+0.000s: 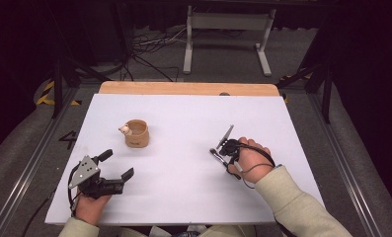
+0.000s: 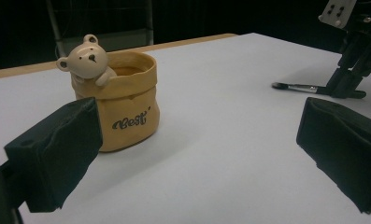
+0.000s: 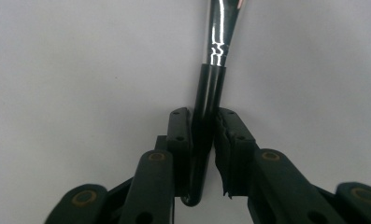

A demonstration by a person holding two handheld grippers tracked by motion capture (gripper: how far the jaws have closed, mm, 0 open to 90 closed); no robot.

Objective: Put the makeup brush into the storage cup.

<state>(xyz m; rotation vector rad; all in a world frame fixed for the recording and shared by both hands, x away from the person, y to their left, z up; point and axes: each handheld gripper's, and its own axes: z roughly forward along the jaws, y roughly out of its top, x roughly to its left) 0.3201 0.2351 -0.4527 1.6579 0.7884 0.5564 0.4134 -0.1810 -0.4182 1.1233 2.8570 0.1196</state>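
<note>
Left gripper [image 1: 118, 165]: held low near the table's front left corner, jaws spread wide apart, nothing between them — the left hand [image 1: 92, 205] grips it from behind. Right gripper [image 1: 217, 152]: tilted down toward the table surface, jaws clamped together. Right hand [image 1: 250, 159] wraps the body; a pale sleeve covers the forearm.
</note>
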